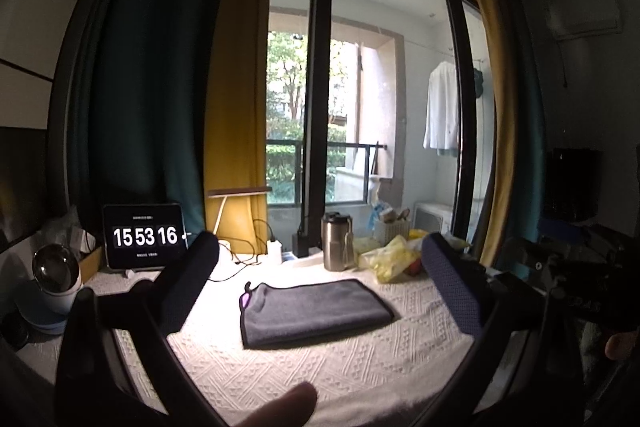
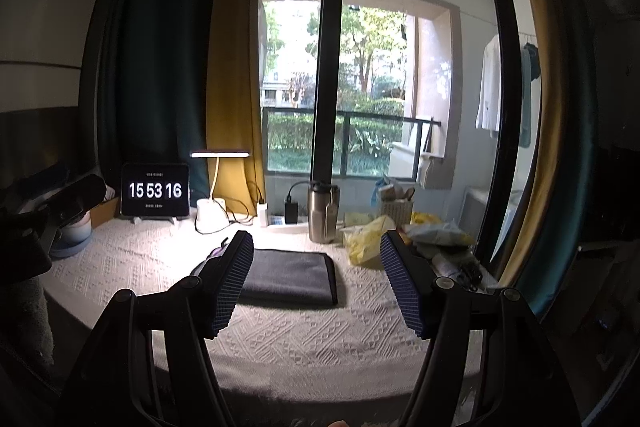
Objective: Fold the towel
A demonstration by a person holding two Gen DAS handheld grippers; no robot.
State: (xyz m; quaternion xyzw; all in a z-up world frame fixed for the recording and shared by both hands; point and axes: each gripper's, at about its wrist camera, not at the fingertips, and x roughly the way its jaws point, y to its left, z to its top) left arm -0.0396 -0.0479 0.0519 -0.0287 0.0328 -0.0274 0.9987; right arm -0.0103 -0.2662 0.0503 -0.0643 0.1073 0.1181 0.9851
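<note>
A dark grey towel [image 1: 314,311] lies folded flat on the white textured tablecloth [image 1: 320,379], with a small purple tag at its left edge. It also shows in the right wrist view [image 2: 290,277]. My left gripper [image 1: 320,267] is open and empty, held above and short of the towel. My right gripper [image 2: 316,259] is open and empty, its left finger [image 2: 232,279] overlapping the towel's left part in view. Both grippers are apart from the towel.
At the table's back stand a tablet clock [image 1: 145,237], a desk lamp [image 2: 212,211], a steel tumbler [image 1: 336,241], cables, a yellow plastic bag [image 1: 390,259] and a basket [image 2: 396,211]. A round white device [image 1: 54,277] sits at the left. The window is behind.
</note>
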